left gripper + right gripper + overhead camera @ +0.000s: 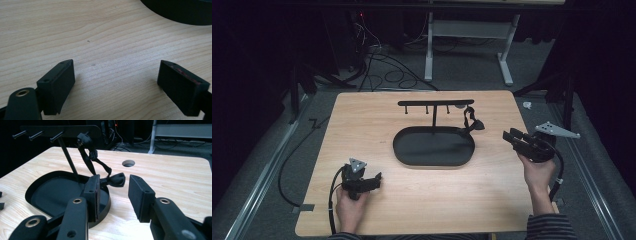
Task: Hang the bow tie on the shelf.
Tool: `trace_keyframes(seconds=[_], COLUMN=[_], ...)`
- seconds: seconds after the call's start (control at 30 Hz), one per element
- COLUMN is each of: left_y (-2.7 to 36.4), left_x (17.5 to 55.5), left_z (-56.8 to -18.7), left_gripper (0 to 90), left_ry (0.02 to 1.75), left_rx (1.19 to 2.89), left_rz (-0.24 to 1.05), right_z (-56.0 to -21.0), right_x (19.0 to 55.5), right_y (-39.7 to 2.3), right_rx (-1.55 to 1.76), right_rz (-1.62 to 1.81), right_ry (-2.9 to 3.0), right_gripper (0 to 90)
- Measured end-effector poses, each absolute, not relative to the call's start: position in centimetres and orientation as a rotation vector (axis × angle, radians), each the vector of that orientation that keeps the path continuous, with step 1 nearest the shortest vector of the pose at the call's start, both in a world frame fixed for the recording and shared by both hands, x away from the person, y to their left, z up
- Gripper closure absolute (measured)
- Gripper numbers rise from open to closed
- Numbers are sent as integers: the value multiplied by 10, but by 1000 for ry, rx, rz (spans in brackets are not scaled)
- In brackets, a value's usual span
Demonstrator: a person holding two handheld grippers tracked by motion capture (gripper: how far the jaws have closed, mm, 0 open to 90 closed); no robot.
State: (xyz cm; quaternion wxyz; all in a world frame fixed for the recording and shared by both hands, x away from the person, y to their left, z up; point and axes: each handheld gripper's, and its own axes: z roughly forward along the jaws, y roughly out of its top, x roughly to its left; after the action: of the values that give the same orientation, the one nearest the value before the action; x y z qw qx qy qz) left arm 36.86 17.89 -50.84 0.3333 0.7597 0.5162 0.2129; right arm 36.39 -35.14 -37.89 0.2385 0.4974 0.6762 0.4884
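Wooden table (422, 200), left gripper (116, 82) wide open, empty, right gripper (113, 195) seemingly part-open, empty

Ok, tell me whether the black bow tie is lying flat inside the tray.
No, the bow tie hangs by its strap from the rack, past the tray's rim.

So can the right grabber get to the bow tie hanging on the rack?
Probably yes. The right gripper is open and points at the bow tie, which dangles over the tray's rim, with nothing between them.
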Motion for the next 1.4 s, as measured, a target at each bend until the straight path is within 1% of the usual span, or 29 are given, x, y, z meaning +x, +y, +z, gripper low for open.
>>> trace_keyframes(seconds=[0.37, 1.4], left_y=[179, 179], left_x=[369, 369], left_z=[-508, -508], left_gripper=[149, 149], left_ry=[1348, 1348], left_rx=[1984, 1984], left_rz=[556, 556], right_z=[-388, -418], right_x=[353, 333], right_y=[-357, -358], right_rx=[1383, 1440], right_rz=[1331, 1324], right_ry=[1852, 1852], right_gripper=[628, 621])
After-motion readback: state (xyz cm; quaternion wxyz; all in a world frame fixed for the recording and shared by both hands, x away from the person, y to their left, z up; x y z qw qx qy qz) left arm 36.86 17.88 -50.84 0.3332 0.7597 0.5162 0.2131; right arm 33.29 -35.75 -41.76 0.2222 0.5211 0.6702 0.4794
